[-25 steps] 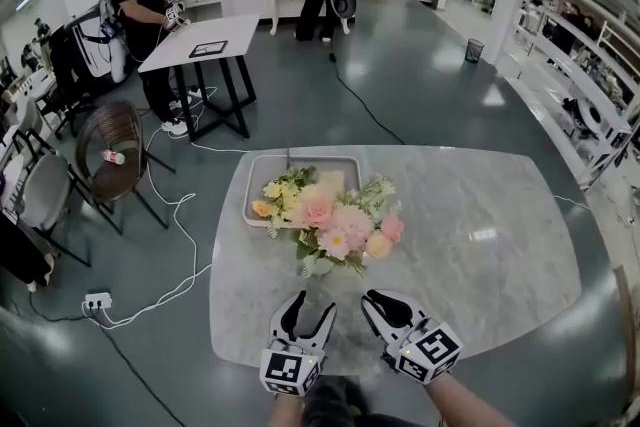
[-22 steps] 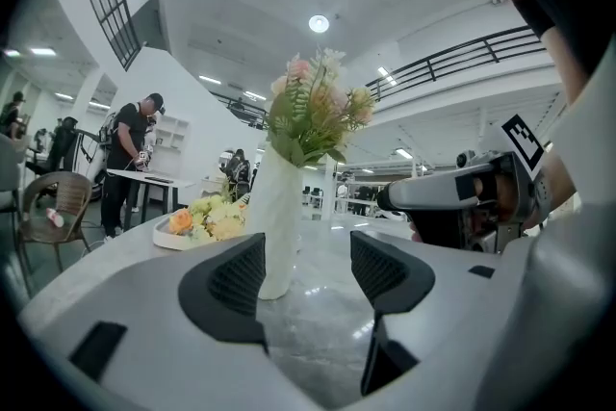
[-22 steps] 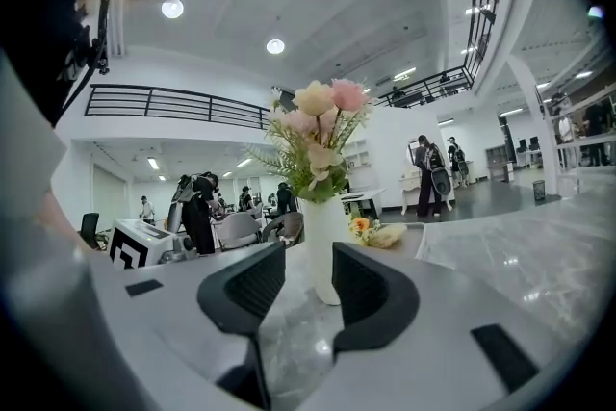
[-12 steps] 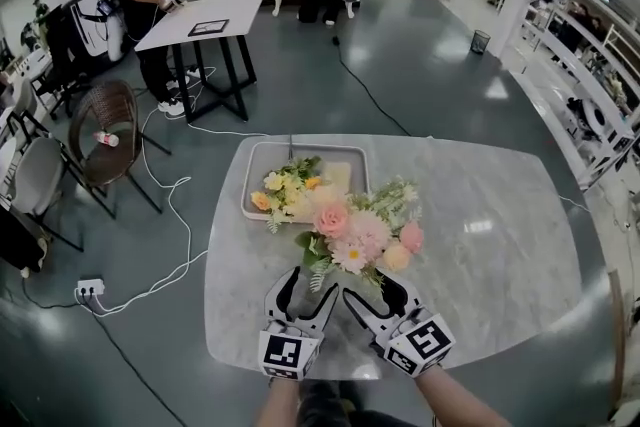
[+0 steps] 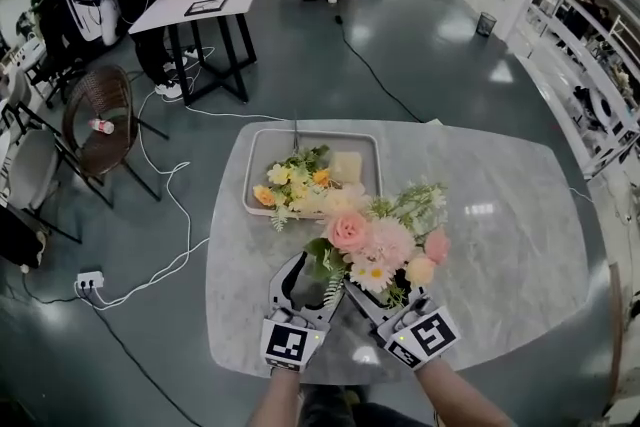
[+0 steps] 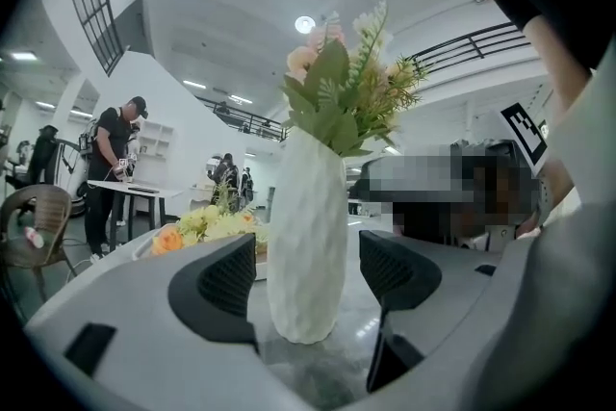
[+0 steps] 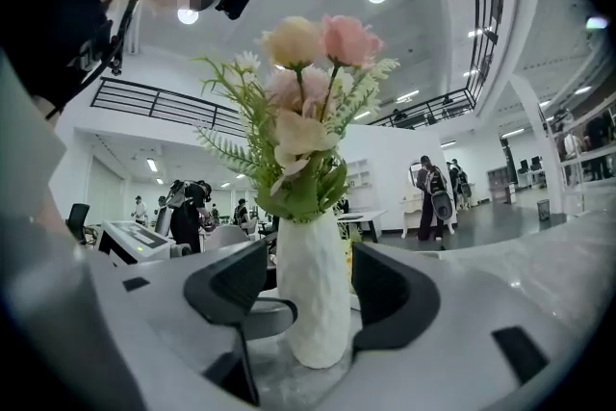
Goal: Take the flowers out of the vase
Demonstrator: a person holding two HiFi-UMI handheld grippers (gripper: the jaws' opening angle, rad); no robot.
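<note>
A white ribbed vase [image 6: 306, 236] stands on the marble table [image 5: 500, 245] and holds a bunch of pink, peach and white flowers [image 5: 385, 240] with green leaves. In the head view the blooms hide most of the vase. My left gripper [image 5: 308, 283] is at the vase's left. Its jaws are opening, with the vase between them and a gap on each side. My right gripper [image 5: 385, 300] comes in from the near right. Its jaws are opening too, on either side of the vase [image 7: 315, 294] without pressing on it. The flowers [image 7: 303, 101] rise above both grippers.
A grey tray [image 5: 262, 147] behind the vase holds a second bunch of yellow and orange flowers [image 5: 295, 183]. The table's near edge is just under my hands. Chairs [image 5: 100, 120] and a floor cable [image 5: 175, 215] lie to the left. People stand at a black-legged table [image 5: 200, 5] far behind.
Both grippers have moved forward to the vase and now have it between their jaws. The right jaws went from shut to wide apart. The left jaws widened.
</note>
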